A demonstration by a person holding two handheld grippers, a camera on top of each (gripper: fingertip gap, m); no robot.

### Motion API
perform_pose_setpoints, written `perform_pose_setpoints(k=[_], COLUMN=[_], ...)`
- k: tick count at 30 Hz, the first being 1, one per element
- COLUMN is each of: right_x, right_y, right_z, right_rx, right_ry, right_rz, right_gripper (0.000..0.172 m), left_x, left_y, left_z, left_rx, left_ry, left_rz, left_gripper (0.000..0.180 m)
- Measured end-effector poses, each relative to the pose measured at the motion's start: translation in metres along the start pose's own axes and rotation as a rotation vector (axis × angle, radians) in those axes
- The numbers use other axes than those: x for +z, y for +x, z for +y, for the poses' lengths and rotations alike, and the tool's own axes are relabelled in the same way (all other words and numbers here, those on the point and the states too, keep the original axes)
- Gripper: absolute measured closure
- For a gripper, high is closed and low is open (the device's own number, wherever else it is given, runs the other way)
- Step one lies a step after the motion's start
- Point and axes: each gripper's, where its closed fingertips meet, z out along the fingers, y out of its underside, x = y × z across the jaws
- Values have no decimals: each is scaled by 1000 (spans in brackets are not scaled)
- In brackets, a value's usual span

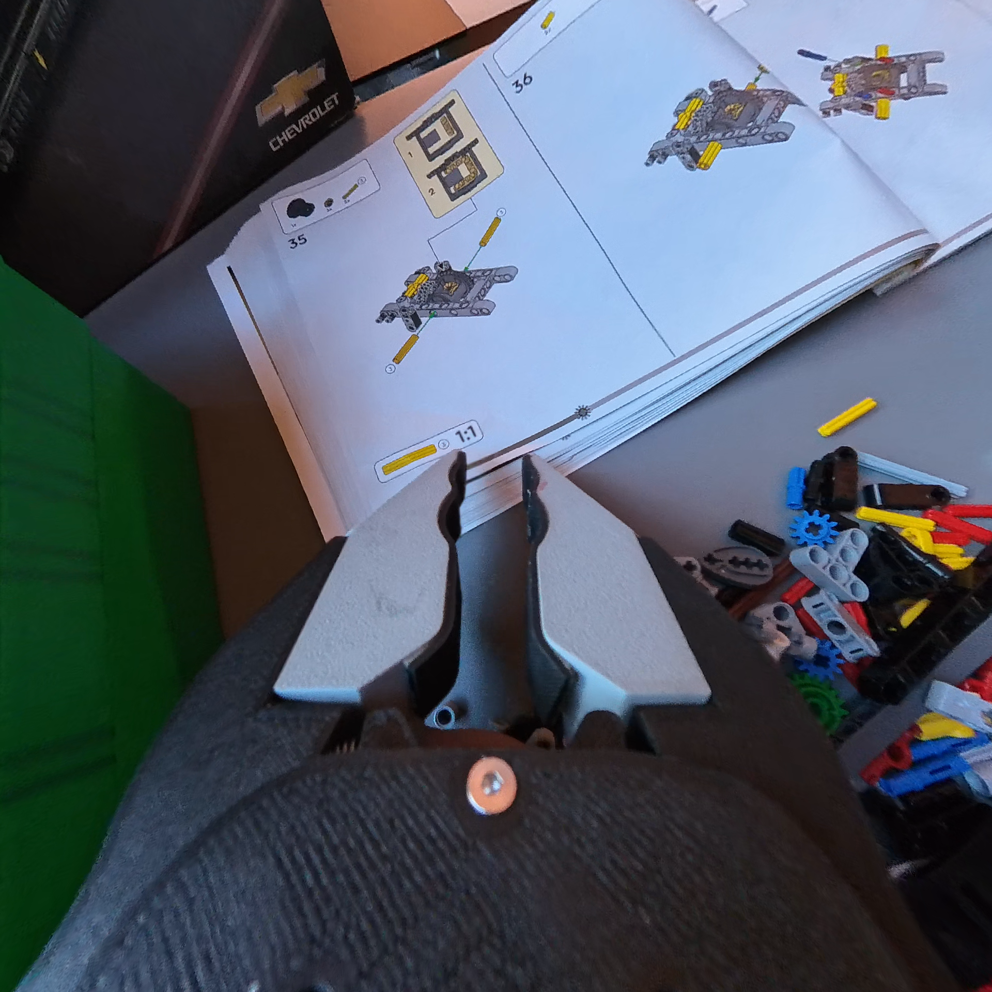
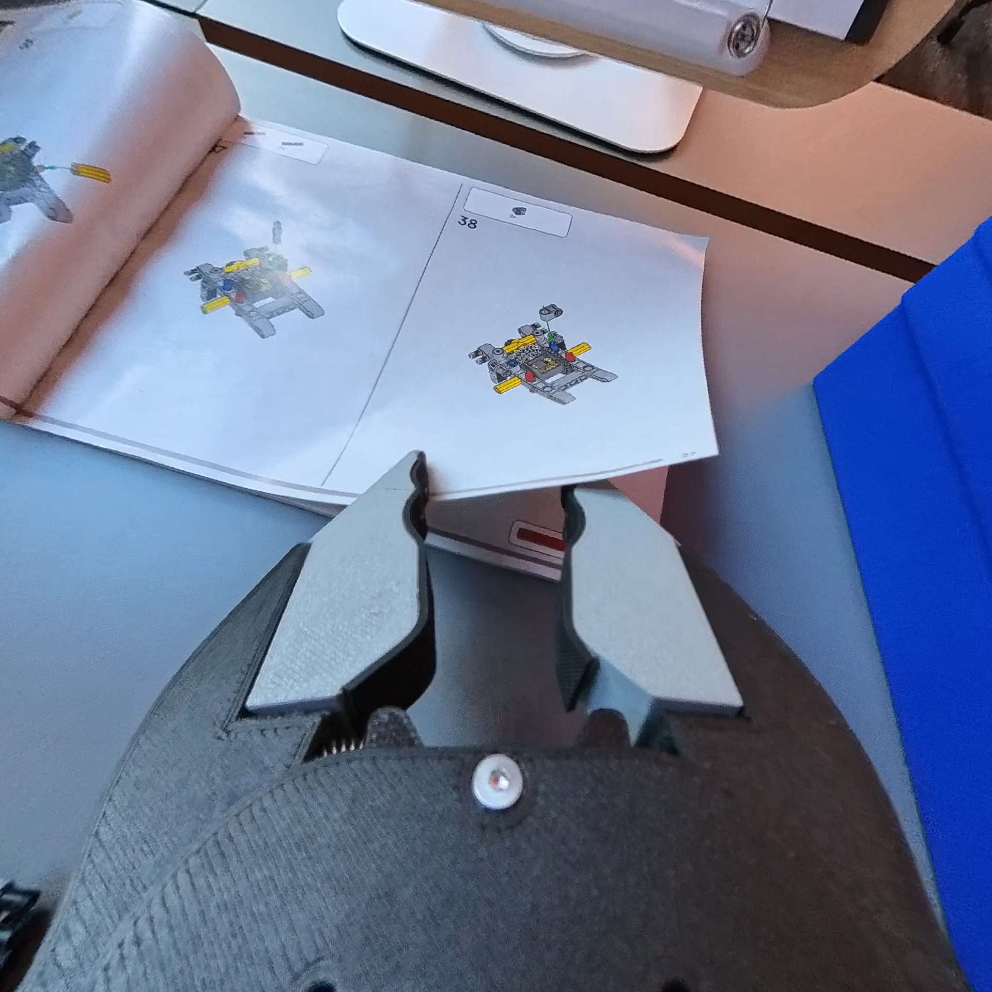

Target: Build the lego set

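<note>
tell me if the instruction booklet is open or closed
Open: the instruction booklet lies spread on the table, two facing pages showing.

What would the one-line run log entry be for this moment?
left gripper: open, over instruction booklet edge | right gripper: open, at lifted page | brick pile beside

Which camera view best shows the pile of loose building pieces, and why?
The left wrist view shows it best: the pile of loose building pieces lies on the grey table right of the open instruction booklet, with gears, beams and axles distinguishable. The right wrist view shows only a dark scrap at its lower left edge, too little to identify.
</note>
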Motion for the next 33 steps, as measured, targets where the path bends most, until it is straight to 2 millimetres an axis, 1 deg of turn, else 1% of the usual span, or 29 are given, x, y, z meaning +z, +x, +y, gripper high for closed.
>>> perform_pose_setpoints(k=[1, 4, 6, 9, 13, 16, 19, 21, 25, 33], right_x=[-4, -16, -21, -32, -51, -61, -64, -64, -61, -58], right_y=[-1, -1, -1, 4, 11, 12, 11, 8, 1, -14], right_z=[-2, -11, -13, -19, -35, -45, -47, -47, -43, -38], right_rx=[-7, -18, -18, -16, -6, -8, -43, -53, -59, -110], right_ry=[4, 46, 56, 88, 180, 252, 292, 306, 294, 279], right_rz=[-1, -7, -14, -9, -15, -40, -48, -72, -103, -135], right_gripper=[122, 123, 122, 117, 116, 115, 114, 115, 115, 123], left_x=[-2, -7, -8, -10, -12, -13, -12, -10, -5, -6], left_y=[0, 0, 0, 0, 2, 1, 1, 0, -1, 4], left_z=[-2, -7, -8, -9, -13, -16, -16, -14, -10, -12], left_rx=[5, 8, 10, 17, 24, 27, 24, 22, 16, 35], left_ry=[8, 33, 38, 42, 64, 81, 84, 79, 62, 67], left_rz=[-4, -12, -16, -22, -28, -39, -40, -39, -38, -36], left_gripper=[162, 161, 161, 161, 161, 161, 161, 161, 161, 161])
